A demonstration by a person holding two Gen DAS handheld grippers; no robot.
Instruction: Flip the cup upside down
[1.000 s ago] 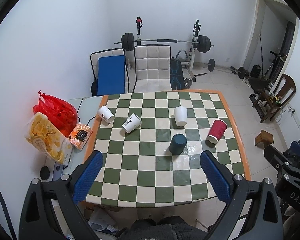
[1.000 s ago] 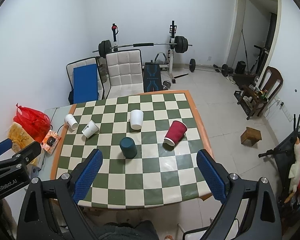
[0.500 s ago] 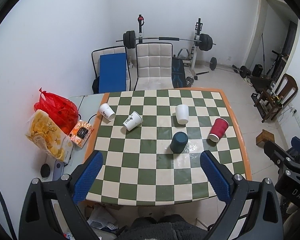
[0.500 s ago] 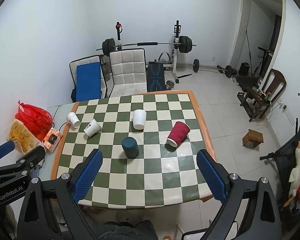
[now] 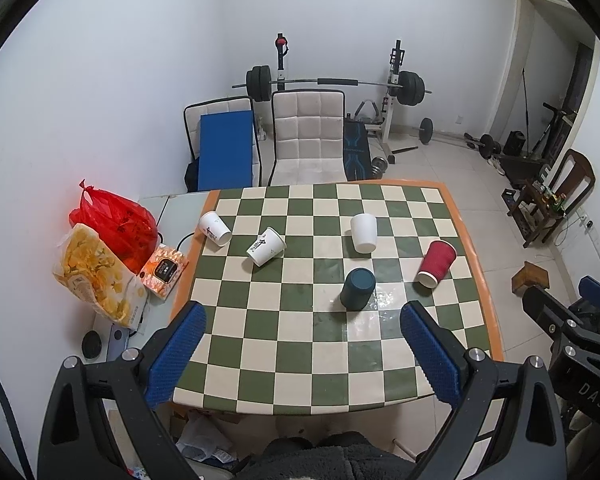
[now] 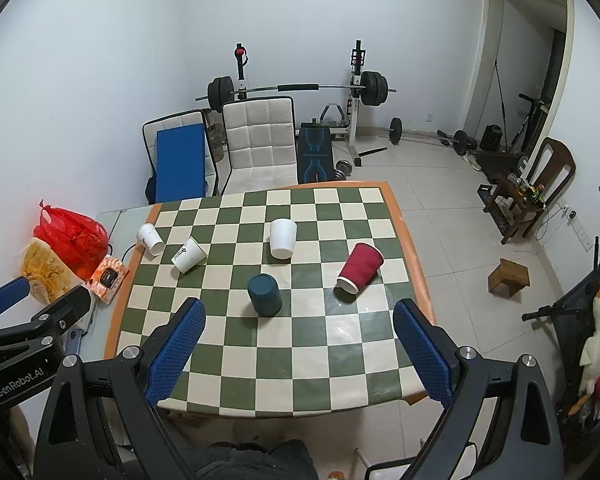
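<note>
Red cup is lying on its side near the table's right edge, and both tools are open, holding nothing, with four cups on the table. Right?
Not quite: the left wrist view shows five cups, not four. Besides the red cup there are a dark teal cup, a plain white cup and two printed white cups. The rest stands.

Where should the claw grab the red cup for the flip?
Grip the red cup across its ribbed wall at mid-height, coming from above. It appears to stand mouth-down, the white rim on the table, so only the sides offer opposing faces; the right claw looks nearer.
</note>
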